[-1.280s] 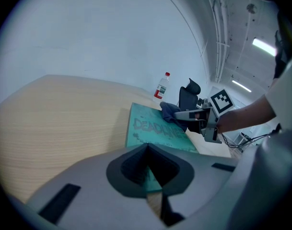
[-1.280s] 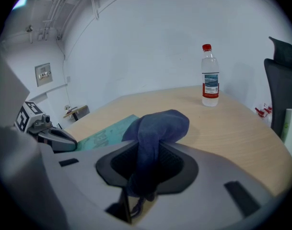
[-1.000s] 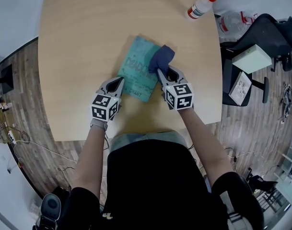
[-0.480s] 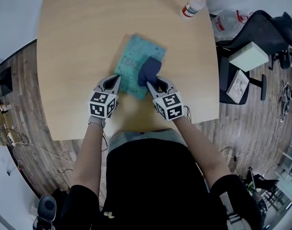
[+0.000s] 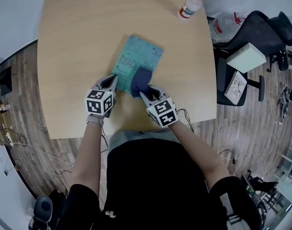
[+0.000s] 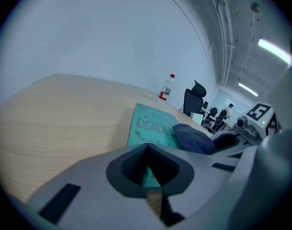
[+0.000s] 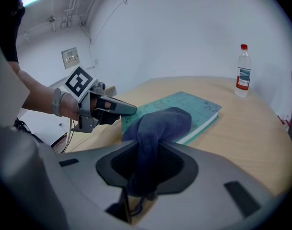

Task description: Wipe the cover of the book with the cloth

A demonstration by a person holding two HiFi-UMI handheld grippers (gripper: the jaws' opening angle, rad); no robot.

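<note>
Head view: where's the book point(image 5: 136, 61)?

I see it teal, flat on the bench point(image 5: 74, 42). The dark blue cloth point(image 5: 140, 80) sits on its near end, pinched in my right gripper point(image 5: 145, 94) fingers.

And the left gripper point(image 5: 112, 80)?

Fingers pressed together at the book's near left corner. Only its view reads "DEAD"; the right gripper view shows pale page edges.

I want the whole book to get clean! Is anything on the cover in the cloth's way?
Nothing visible. The right gripper holds the cloth on the book's near end; the cover beyond it is bare. The left gripper sits at the near left corner, and the bottle stands far away.
</note>
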